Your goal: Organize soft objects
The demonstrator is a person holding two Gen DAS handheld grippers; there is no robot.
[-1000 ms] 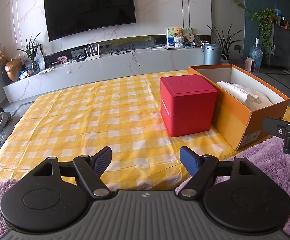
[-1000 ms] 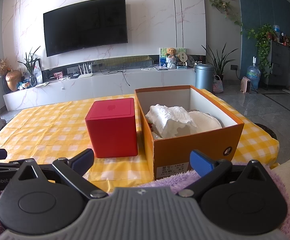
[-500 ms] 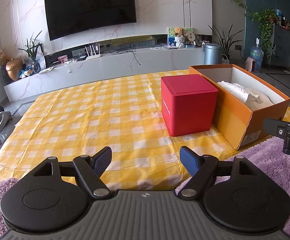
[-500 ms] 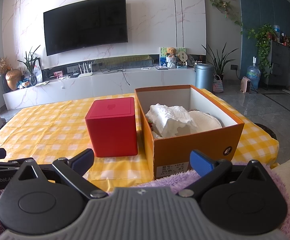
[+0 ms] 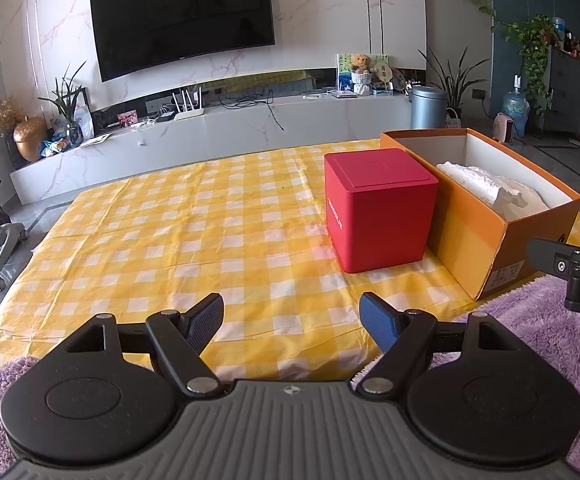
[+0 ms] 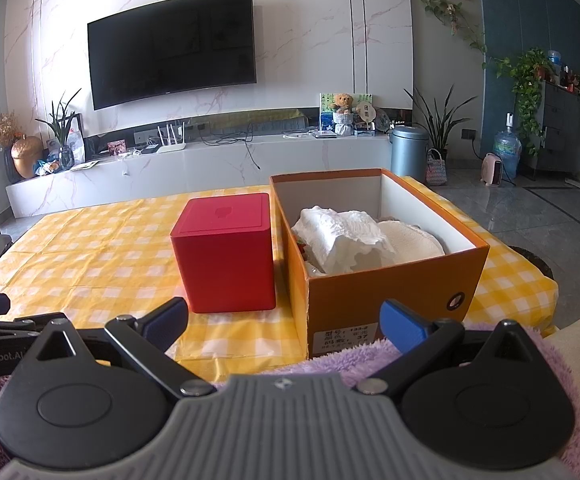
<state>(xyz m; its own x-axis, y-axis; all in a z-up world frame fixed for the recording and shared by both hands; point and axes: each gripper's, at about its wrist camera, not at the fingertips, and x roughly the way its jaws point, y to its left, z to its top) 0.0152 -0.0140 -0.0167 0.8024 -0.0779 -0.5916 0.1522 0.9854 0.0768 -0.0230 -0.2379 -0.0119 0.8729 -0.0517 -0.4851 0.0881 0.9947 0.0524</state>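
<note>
The yellow-and-white checked tablecloth [image 5: 178, 240] lies bare across its whole left and middle stretch, giving open passage ahead of the left gripper [image 5: 291, 322], whose jaws stand wide apart over the near table edge. To the right, 2 obstacles stand close together: a closed red cube-shaped box [image 6: 226, 252] and, just beside it, an open orange cardboard shoebox [image 6: 393, 288]; only a narrow gap separates them. The shoebox top is open from above, though crumpled white soft items [image 6: 341, 240] fill much of its inside. A fluffy purple blanket [image 6: 353, 356] lies against the shoebox's near wall, under the wide-spread right gripper [image 6: 284, 318].
</note>
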